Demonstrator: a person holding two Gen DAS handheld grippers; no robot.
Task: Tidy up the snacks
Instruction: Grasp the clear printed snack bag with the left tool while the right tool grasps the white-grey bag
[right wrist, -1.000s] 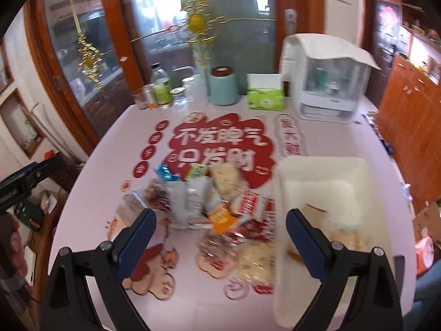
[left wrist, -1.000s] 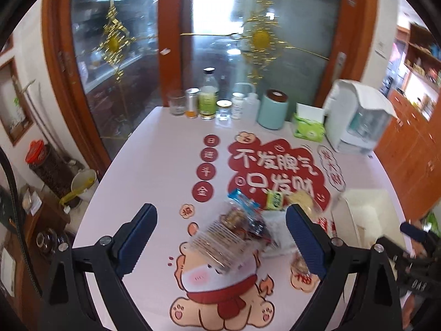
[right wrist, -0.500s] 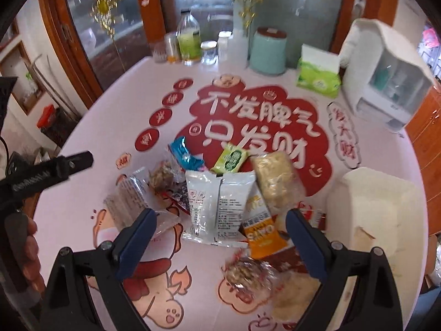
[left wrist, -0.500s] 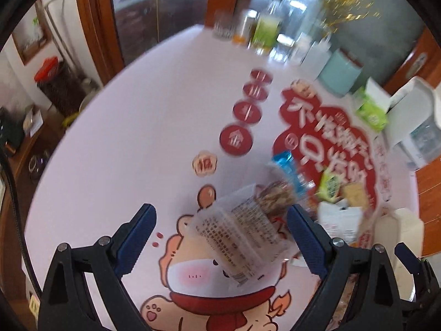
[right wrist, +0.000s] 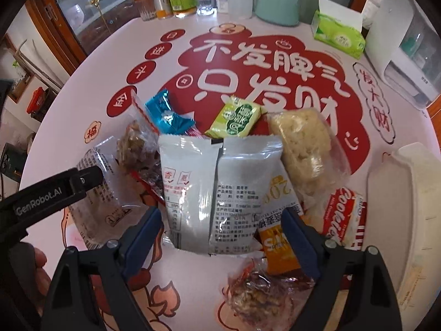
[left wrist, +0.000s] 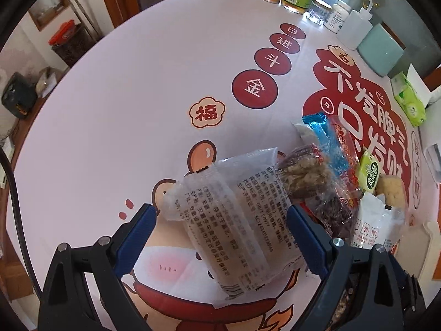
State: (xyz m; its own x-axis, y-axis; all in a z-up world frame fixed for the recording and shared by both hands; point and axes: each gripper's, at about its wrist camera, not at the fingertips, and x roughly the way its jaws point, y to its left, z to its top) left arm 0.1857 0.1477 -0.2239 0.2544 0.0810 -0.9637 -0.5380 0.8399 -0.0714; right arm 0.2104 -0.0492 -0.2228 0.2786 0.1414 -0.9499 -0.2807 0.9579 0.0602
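Both grippers straddle packets: left gripper (left wrist: 220, 234) spread around the clear packet (left wrist: 234, 220), right gripper (right wrist: 220, 234) closing on the white pouches (right wrist: 217, 190) — light, crinkly, slippery; pinch mid-body.

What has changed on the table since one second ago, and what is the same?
Both tongs came down close over the snack pile. The left tongs now straddle the clear packet, open. The right tongs straddle the white packets, jaws closing, not yet gripping. Nothing was picked up; the snacks and the bin lie as before.
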